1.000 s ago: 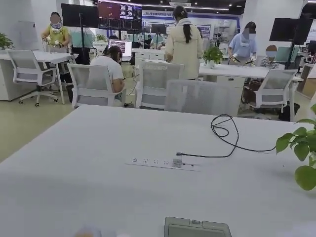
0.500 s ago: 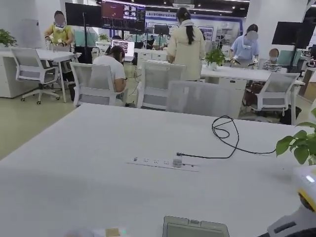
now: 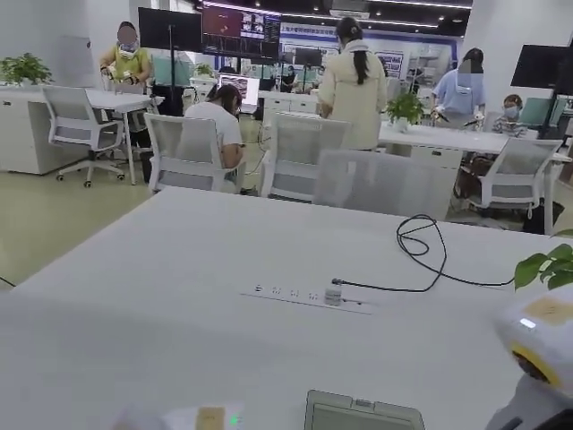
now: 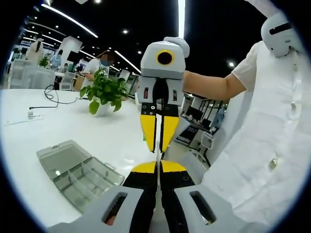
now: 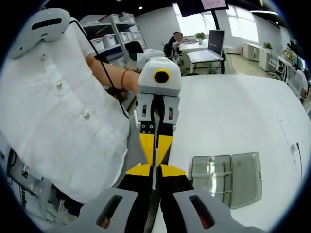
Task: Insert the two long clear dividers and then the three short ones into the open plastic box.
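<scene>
Our left claw and right claw nose to nose, both pinched empty; box whole beside them, cropped in our head view.

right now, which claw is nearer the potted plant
Right. The right claw sits on the same side of the open box as the potted plant; the left claw sits on the opposite side.

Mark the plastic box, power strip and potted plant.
plastic box (image 4: 60,158), left gripper view, undivided half
power strip (image 3: 291,294), head view, socket row
potted plant (image 4: 104,92), left gripper view, leaves

Right claw risen further into head view, lower right
</scene>
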Motion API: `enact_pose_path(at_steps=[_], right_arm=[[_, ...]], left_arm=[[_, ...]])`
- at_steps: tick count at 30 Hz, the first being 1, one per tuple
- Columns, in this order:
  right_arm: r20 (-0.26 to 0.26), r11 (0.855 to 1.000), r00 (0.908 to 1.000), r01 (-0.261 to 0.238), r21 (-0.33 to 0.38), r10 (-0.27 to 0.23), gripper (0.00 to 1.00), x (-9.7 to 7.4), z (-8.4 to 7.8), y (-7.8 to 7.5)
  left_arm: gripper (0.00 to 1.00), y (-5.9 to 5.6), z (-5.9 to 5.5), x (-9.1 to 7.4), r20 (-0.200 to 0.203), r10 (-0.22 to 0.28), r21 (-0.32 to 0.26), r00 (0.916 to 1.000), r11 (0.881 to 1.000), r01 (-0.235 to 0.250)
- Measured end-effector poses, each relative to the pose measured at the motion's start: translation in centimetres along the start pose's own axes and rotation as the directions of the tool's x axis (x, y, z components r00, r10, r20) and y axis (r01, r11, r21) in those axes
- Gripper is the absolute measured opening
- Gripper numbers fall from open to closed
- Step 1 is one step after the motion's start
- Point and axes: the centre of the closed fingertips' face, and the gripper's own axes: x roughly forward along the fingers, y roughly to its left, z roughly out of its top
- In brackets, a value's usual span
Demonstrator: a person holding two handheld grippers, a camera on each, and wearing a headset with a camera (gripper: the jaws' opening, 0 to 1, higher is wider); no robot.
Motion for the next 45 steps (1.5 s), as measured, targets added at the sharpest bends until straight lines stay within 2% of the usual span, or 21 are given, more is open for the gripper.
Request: enact_pose_path(at_steps=[14,27,31,37,45], right_arm=[[-0.002,1.0,0.9997,-0.026,0.001,0.026,0.03,0.4,0.0,0.4],[0.009,1.0,0.9995,-0.03,0.009,0.03,0.03,1.1,0.0,0.1],[0.01,1.0,0.9996,-0.028,0.008,0.028,0.03,1.0,0.1,0.0],[0.013,1.0,0.9999,-0.011,0.008,0.011,0.03,0.4,0.1,-0.5],[0.036,0.999,0.9982,0.049,0.02,-0.049,0.03,-0.5,0.4,-2.2]], left_arm=[[0.0,-0.2,-0.1,-0.2,-0.017,0.002,0.076,0.9999,0.997,0.0],[0.0,0.0,-0.8,-0.4,-0.051,0.023,0.1,0.9985,0.995,-0.018],[0.0,0.4,-1.0,-0.7,-0.059,0.045,0.104,0.9972,0.994,-0.039],[0.07,1.1,-1.4,-1.4,-0.068,0.083,0.105,0.9942,0.992,-0.076],[0.14,2.1,-2.3,-2.7,-0.093,0.145,0.119,0.9851,0.984,-0.134]])
